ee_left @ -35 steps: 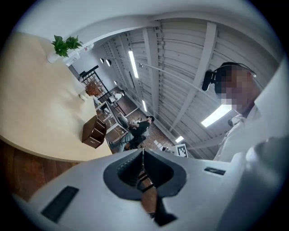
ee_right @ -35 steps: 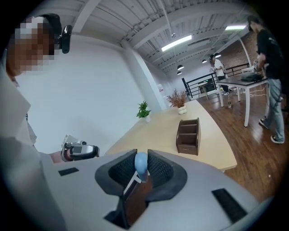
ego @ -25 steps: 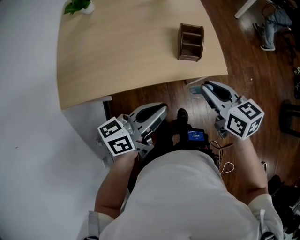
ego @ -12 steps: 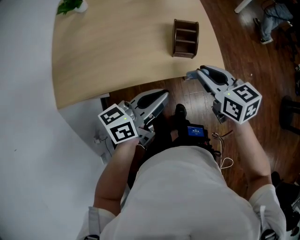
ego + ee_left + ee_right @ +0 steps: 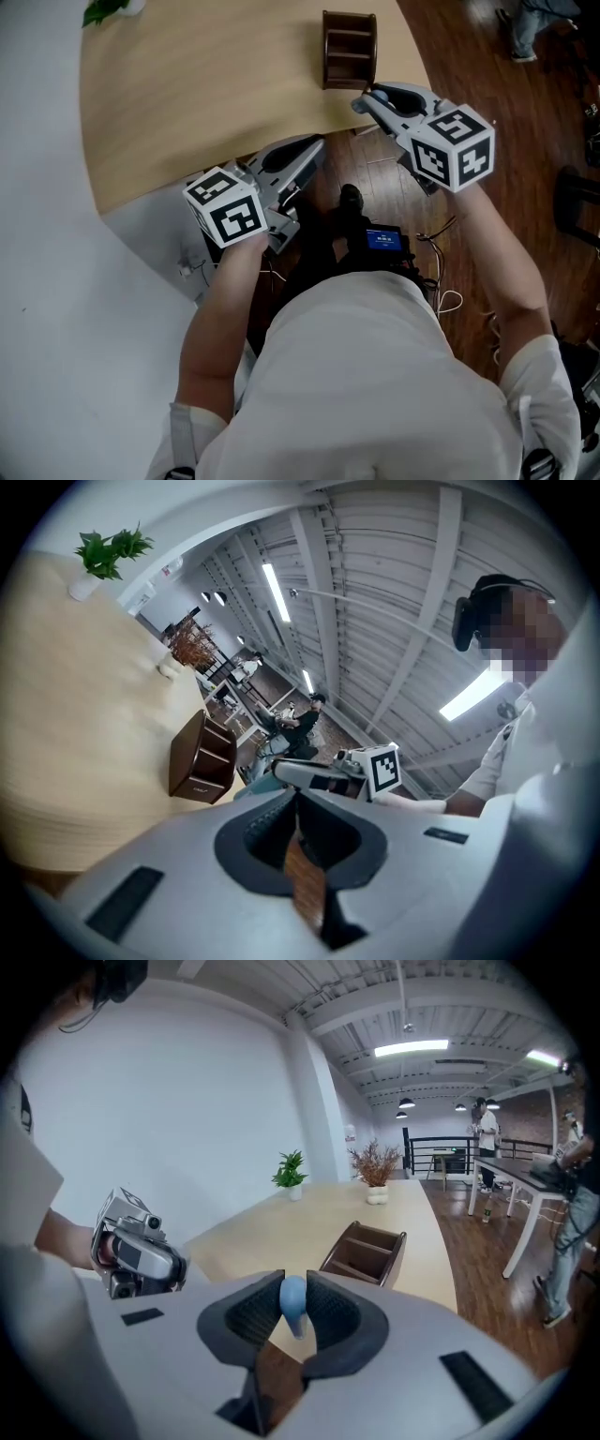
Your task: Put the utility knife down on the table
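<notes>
The right gripper (image 5: 366, 97) is at the near edge of the pale wooden table (image 5: 187, 94), close to the dark brown wooden box with compartments (image 5: 349, 49). Its fingers are closed narrowly on the light blue utility knife (image 5: 293, 1299), which is held in the air. At the left, the left gripper (image 5: 314, 148) has its jaws together with nothing between them.

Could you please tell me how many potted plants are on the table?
2. In the right gripper view, a green plant stands at the table's far left edge; a reddish dried one stands right of it. More may lie out of view.
</notes>
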`<action>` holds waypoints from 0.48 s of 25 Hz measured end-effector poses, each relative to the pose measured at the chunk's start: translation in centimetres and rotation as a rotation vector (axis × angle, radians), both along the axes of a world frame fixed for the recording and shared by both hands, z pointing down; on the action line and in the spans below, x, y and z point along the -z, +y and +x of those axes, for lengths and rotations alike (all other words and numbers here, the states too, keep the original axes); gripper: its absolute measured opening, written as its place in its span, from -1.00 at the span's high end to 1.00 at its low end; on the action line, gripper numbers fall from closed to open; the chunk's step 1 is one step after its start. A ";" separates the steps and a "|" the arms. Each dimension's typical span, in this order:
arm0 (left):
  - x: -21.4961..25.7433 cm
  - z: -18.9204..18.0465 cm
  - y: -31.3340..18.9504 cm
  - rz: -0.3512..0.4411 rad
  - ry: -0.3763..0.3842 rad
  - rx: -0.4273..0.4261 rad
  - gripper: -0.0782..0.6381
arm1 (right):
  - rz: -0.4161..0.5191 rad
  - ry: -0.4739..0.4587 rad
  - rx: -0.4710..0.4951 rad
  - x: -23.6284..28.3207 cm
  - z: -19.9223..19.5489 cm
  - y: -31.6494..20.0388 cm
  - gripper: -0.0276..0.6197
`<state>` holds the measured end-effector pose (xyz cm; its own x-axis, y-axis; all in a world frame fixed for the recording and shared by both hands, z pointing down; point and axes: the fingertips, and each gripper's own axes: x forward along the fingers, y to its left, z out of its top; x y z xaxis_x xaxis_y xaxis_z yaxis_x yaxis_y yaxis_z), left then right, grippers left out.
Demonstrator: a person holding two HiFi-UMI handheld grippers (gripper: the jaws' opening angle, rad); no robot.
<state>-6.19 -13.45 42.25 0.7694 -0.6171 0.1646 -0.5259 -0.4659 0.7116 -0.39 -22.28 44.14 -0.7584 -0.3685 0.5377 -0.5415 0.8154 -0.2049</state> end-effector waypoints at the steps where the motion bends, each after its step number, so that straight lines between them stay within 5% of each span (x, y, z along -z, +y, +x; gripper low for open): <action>1: -0.3 0.1 -0.4 -0.004 -0.001 -0.002 0.77 | 0.003 0.012 0.004 -0.4 -0.2 -0.5 0.69; 12: -0.7 0.3 -1.4 -0.004 -0.012 -0.007 0.77 | 0.128 0.102 0.065 -1.1 -2.5 -2.8 0.69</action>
